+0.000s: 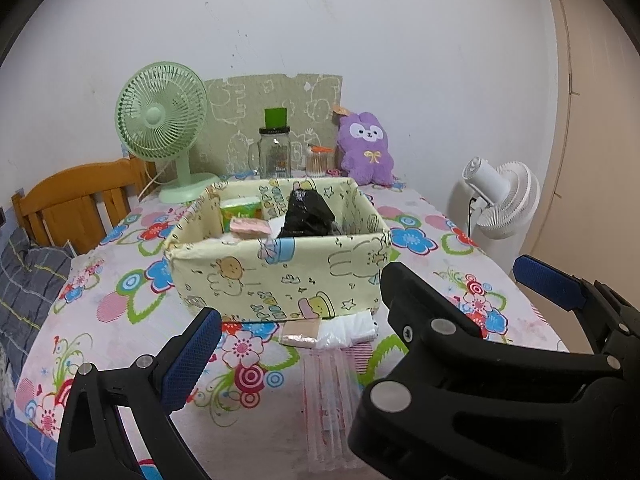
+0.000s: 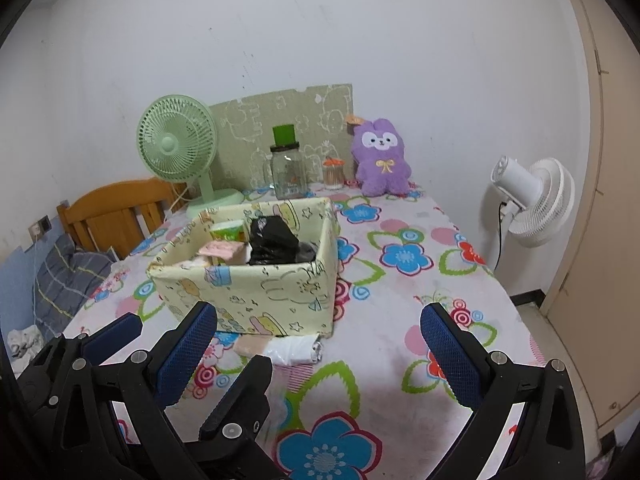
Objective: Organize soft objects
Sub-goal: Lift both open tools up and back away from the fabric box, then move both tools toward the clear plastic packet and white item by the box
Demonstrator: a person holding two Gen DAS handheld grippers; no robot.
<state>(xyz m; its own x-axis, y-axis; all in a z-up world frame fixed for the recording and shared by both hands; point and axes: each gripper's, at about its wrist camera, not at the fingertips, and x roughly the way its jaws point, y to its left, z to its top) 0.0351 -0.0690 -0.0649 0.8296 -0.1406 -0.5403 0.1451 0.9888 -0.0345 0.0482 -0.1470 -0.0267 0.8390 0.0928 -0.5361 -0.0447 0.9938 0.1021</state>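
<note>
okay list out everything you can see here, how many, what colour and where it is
Fabric storage box: one, pale yellow with cartoon print, middle of the table.
Black plastic bag: one, inside the box, right side.
Green packet: one, inside the box, back left.
Pink packet: one, inside the box, left.
White plastic bag: one, on the table before the box.
Beige packet: one, beside the white bag.
Plush rabbit: one, purple, back of the table.
Desk fan: one, green, back left.
Glass jar: one, clear, green-topped, at the back.
Standing fan: one, white, right of the table.
Flowered tablecloth: one, covering the table.
Left gripper: open.
Right gripper: open.
</note>
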